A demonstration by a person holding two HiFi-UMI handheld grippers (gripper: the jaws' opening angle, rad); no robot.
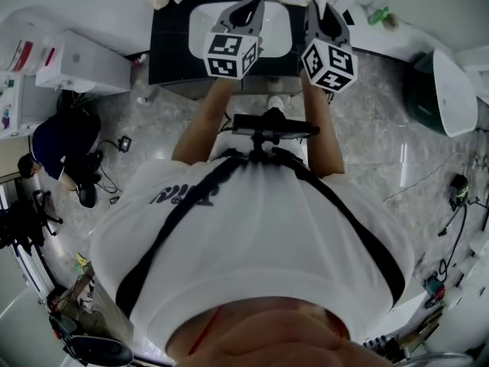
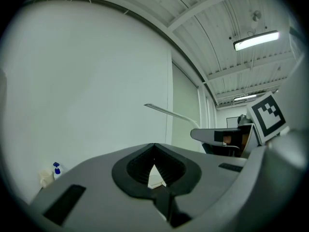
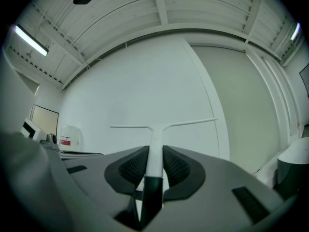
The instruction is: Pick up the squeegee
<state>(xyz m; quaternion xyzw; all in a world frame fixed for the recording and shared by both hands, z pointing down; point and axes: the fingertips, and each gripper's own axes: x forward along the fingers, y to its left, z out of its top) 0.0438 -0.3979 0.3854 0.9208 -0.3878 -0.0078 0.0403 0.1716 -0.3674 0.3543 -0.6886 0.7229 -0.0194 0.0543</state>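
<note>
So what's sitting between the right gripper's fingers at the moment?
The white T-shaped squeegee: its handle is clamped between the fingers of the right gripper, with the blade crossbar out ahead of them. The right gripper view shows it.

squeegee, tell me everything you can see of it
The slim white T-shaped squeegee looks like plastic: a long, thin crossbar blade at the end of a straight white stem that turns into a dark grip nearer the camera. The right gripper is shut on it, its dark ribbed fingers pressing the stem from both sides. The stem runs out past the fingertips toward a plain white wall, crossbar about level, its right end a touch higher.
</note>
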